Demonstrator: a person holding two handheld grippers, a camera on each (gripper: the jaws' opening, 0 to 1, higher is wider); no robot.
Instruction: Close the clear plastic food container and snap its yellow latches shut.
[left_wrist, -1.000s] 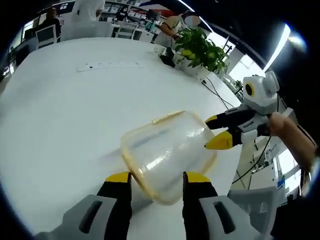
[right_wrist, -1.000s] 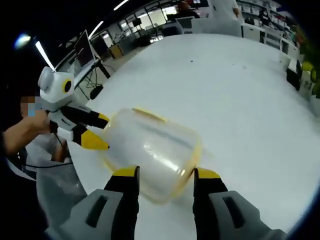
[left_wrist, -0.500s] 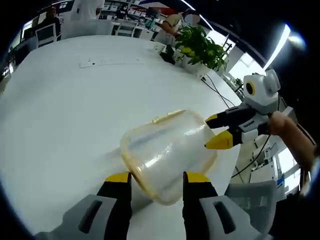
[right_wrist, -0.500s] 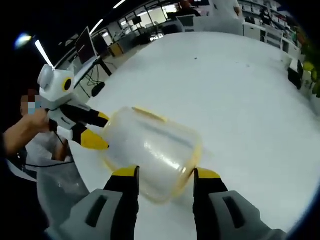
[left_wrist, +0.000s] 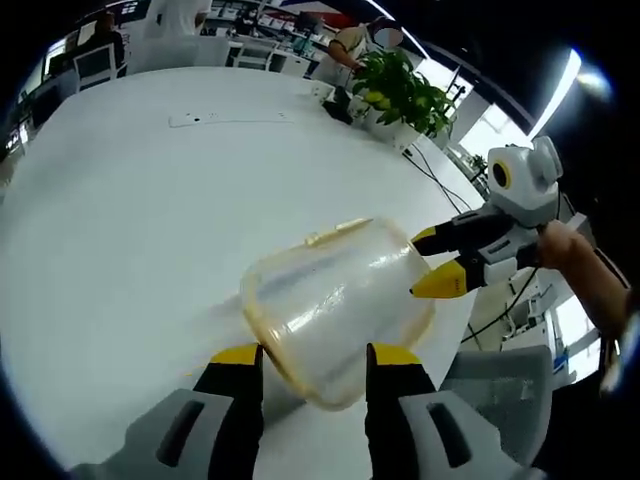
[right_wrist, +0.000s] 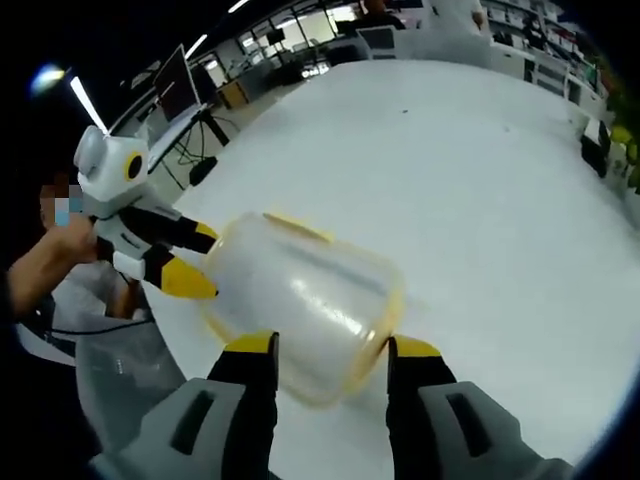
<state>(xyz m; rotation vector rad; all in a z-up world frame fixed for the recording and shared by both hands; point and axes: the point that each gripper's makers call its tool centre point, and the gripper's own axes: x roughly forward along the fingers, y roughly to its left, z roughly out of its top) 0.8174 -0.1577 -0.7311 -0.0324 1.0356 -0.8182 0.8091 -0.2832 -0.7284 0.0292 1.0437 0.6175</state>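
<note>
Lying on its side near the tabletop's (left_wrist: 120, 220) edge, the container (left_wrist: 335, 305) sits between two pairs of tongs that meet it from opposite ends. In the left gripper view, the left tongs (left_wrist: 313, 357) stand parted, one yellow tip at each side of the container's near end, by its yellowish rim; whether the tips press on the plastic or only flank it, I cannot tell. A yellow latch (left_wrist: 335, 233) shows along the upper edge. To the right, the right tongs (left_wrist: 440, 262) reach in, also parted, with the lower tip at the container's far end and a hand (left_wrist: 580, 265) behind them. A plant (left_wrist: 400, 95) stands at the tabletop's far edge.

In the right gripper view, the left tongs (right_wrist: 188, 262) come in from the left, jaws apart, lower tip against the container (right_wrist: 300, 305). A latch (right_wrist: 298, 228) lies on its top edge. The right tongs (right_wrist: 330, 350) straddle the near end, open about as wide as the container. The tabletop (right_wrist: 470, 180) stretches away beyond.
</note>
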